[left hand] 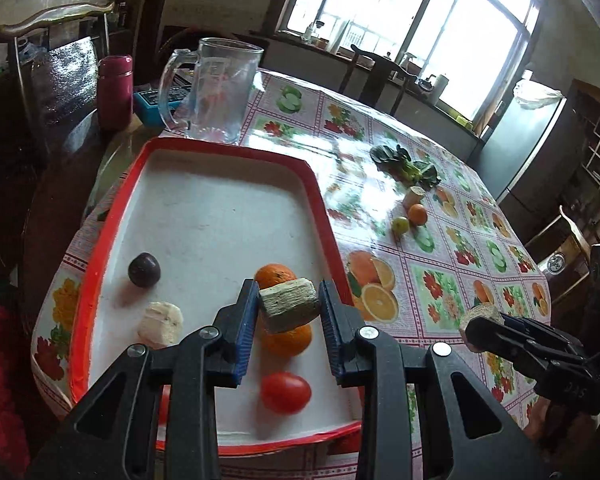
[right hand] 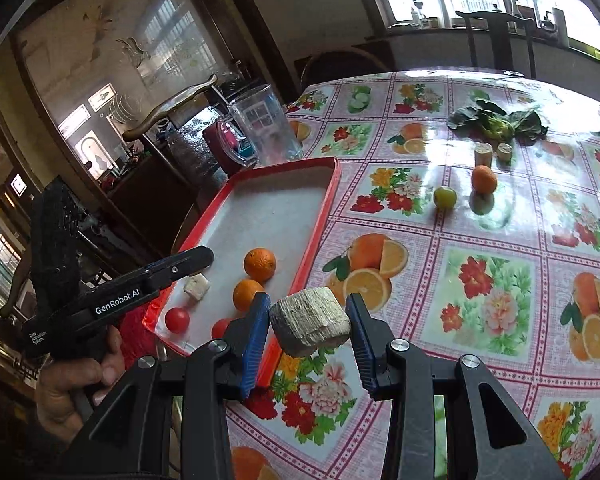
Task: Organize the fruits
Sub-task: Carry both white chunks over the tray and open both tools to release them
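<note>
A round table (right hand: pixel 500 248) under a glossy fruit-and-flower oilcloth carries everything here. At its left edge lies a red-rimmed tray (left hand: pixel 324 216) with a white floor. In the tray are two oranges (right hand: pixel 260 265), one partly hidden behind the left gripper's load in the left wrist view, two red tomatoes (left hand: pixel 286 393), a dark purple round fruit (left hand: pixel 144 270) towards the tray's left rim, and a peeled banana chunk (left hand: pixel 161 324) near its front rim.

Just beyond the tray's far rim stands an empty clear glass mug (left hand: pixel 220 92) with a handle, and a magenta flask (left hand: pixel 115 92) stands beside it at the table's edge. A leafy green vegetable (right hand: pixel 496 122) lies towards the far side of the table. In front of it two short pale cut chunks (right hand: pixel 483 155) stand upright side by side. Nearer the middle sit a loose orange (right hand: pixel 484 179) and a small green round fruit (right hand: pixel 445 197), a little apart.

The left gripper (left hand: pixel 289 308) hangs over the tray, clamped on a pale, fibrous cut chunk (left hand: pixel 290 306). The right gripper (right hand: pixel 309 322) is over the tablecloth just outside the tray's right rim, its blue pads pressing a similar, bigger fibrous chunk (right hand: pixel 310 326). A hand (right hand: pixel 74 396) holds the left gripper's handle.
</note>
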### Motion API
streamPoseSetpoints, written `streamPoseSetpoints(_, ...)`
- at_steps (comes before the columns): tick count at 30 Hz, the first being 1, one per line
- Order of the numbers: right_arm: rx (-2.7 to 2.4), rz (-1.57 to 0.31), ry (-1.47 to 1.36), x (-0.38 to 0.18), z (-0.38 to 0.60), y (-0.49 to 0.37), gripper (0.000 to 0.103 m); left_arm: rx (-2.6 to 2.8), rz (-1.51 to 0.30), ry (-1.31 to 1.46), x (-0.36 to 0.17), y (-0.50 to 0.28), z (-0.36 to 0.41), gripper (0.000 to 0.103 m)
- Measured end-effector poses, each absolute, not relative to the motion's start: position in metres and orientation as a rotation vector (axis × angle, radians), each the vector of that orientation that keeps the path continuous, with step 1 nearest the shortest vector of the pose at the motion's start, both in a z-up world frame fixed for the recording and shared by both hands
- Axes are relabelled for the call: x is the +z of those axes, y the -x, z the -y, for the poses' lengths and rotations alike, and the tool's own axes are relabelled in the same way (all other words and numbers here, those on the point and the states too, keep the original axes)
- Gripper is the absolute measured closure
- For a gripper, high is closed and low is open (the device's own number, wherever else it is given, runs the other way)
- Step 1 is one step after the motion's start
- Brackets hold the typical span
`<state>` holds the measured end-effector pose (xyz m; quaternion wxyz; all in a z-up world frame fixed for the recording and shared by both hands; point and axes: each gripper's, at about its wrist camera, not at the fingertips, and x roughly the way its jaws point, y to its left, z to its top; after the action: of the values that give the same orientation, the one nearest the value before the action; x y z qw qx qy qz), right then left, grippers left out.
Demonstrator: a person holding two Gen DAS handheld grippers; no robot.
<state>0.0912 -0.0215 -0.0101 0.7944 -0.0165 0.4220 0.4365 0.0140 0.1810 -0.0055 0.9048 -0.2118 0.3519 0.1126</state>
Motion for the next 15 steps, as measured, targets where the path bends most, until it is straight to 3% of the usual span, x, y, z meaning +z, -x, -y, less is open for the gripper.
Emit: streamPoseSetpoints(15,1.02,-0.955,0.094,-0.026,-0.072,-0.129,0.063,0.315,-0.768,0.42,-0.016,-0.052,-0.245,0.075)
